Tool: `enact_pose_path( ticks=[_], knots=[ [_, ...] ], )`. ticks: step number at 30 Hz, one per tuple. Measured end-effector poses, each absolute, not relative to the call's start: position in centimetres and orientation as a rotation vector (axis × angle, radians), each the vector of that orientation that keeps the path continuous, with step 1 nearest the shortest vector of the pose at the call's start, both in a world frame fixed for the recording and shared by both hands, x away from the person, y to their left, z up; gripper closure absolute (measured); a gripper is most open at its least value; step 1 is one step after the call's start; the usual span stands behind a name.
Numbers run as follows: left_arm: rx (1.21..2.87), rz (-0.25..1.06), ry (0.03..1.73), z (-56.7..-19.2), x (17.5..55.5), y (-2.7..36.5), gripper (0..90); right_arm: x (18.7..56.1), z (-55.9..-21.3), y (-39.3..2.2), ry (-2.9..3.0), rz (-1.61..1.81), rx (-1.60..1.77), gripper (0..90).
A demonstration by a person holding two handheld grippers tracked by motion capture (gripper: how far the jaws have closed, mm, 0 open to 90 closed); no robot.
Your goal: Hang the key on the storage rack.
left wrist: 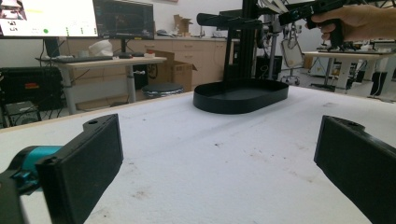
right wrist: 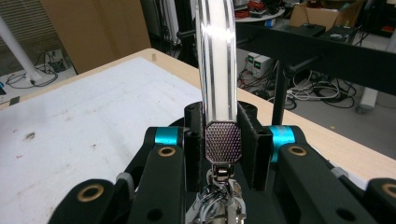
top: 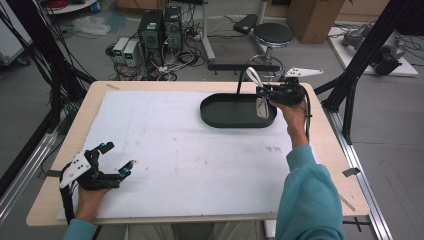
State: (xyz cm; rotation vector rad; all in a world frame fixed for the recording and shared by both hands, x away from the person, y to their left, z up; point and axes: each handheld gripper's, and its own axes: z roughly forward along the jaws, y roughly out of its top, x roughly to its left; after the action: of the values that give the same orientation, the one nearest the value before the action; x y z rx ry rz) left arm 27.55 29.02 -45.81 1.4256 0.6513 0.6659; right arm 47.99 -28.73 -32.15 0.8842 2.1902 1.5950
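Nearest the person, the left tool (top: 116, 159) sits low at the near-left of the surface (top: 165, 145), w/ the hand behind it at the near edge. Its jaws stand wide apart, released, nothing between them. In the left gripper view both black jaws frame bare white cover, which is lightly stained.

Mid-surface: just the white cover sheet w/ a few faint marks.

Further off, at the far right, the right tool (top: 265, 92) is held up over the right end of the black oval tray (top: 220, 117). The sleeve and forearm reach in from the near-right. This tool is clenched on a carabiner (right wrist: 217, 70): in the right gripper view its jaws squeeze the knurled metal block at the base from both sides, and the shiny curved silver loop rises straight up past the jaw tips. Below the block, a ring & small metal bits hang down betw. the tool's arms. In the high view a pale clear tag (top: 261, 107) dangles under the tool, over the tray's right end; can't tell if it touches the tray.

So the carabiner is gripped in the right tool, raised above the tray, well apart from the left tool.

A slim black post (top: 241, 80) stands just behind the tray's far rim.
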Motion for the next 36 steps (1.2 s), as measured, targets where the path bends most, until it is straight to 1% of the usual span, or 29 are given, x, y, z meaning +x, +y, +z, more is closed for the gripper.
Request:
enact_pose_path(
  ticks=[11,36],
  knots=[
    [1.423,0.666,0.667,-45.8,27.6,29.0,2.8,49.5,-33.7,-29.0,2.168,1.592,0.961,74.3],
    [1.419,0.672,0.678,-45.8,27.6,29.0,2.7,51.2,-35.9,-30.0,2.099,1.604,1.101,74.2]
  ],
)
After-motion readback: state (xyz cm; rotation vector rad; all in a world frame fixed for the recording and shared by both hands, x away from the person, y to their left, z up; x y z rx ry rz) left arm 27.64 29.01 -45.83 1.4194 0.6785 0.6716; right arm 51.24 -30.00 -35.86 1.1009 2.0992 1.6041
